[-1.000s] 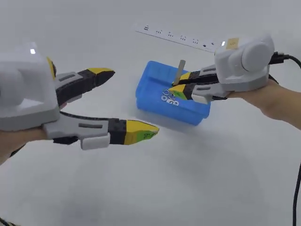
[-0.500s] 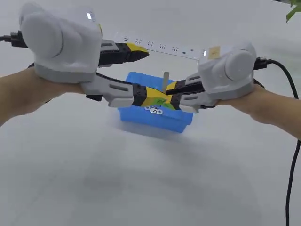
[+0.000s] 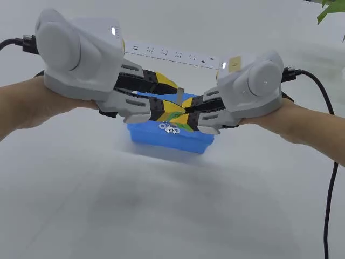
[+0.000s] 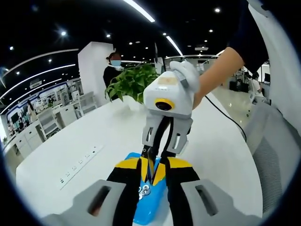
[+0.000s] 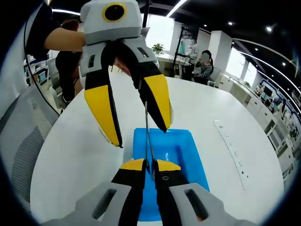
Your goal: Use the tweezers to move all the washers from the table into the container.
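A blue container point(image 3: 161, 139) sits on the white table, with several washers point(image 3: 170, 128) lying inside it. My right gripper point(image 3: 186, 116) is shut on thin metal tweezers point(image 3: 179, 95), which stick up above the container. My left gripper point(image 3: 177, 97) has come in from the left; its yellow-tipped jaws stand a little apart on either side of the tweezers. In the right gripper view the tweezers point(image 5: 146, 122) rise from my shut right gripper point(image 5: 150, 167) into the gap of the left gripper point(image 5: 141, 134), over the container point(image 5: 183, 155). The left gripper view has the washers point(image 4: 143, 189) below.
A white power strip point(image 3: 167, 54) lies on the table behind the container. A black cable point(image 3: 329, 178) trails from the right gripper down the right side. Green plant leaves point(image 3: 331, 11) show at the far right corner. People are in the background of the gripper views.
My left gripper has swung in from the left to the container, and its jaws have narrowed around the tweezers. The right gripper has kept its hold over the container.
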Demonstrator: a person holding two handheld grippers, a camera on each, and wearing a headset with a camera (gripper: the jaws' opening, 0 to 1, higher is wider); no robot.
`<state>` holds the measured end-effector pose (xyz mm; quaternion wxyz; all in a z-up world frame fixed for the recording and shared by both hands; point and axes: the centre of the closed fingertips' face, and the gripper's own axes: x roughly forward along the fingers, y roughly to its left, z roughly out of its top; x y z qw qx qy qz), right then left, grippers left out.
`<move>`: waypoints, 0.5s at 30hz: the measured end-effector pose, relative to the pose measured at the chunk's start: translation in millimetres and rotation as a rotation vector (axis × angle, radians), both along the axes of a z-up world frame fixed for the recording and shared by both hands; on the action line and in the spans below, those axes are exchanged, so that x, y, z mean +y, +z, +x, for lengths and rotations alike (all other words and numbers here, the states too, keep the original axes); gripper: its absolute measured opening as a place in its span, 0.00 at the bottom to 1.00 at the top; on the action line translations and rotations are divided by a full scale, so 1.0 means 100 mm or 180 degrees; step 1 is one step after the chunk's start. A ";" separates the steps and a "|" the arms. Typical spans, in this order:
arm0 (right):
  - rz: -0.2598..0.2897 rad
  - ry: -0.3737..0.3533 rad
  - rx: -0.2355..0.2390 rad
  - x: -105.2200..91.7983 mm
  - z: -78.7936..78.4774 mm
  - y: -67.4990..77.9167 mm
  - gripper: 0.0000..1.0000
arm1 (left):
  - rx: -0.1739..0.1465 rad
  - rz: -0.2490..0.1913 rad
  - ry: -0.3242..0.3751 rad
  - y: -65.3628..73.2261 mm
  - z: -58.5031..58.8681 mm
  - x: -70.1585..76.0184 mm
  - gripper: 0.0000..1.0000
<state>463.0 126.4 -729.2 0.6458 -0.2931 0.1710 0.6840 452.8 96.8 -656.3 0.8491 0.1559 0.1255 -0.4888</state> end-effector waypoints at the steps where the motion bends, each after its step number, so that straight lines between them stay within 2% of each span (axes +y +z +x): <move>1: -0.0006 0.0011 -0.0002 0.00 -0.01 0.00 0.08 | -0.0002 0.0012 -0.0006 0.00 0.00 0.00 0.23; 4: -0.0040 0.0048 -0.0017 0.00 -0.03 -0.01 0.08 | -0.0038 0.0109 -0.0037 -0.02 0.03 0.02 0.22; 9: -0.0060 0.0069 -0.0043 -0.01 -0.05 0.00 0.08 | -0.0072 0.0183 -0.0088 -0.02 0.03 0.02 0.14; 11: -0.0053 0.0061 -0.0047 -0.02 -0.05 0.01 0.08 | -0.0075 0.0283 -0.0099 -0.06 0.03 0.06 0.13; 15: -0.0057 0.0073 -0.0064 -0.02 -0.05 0.03 0.08 | -0.0090 0.0257 -0.0166 -0.03 -0.01 0.06 0.12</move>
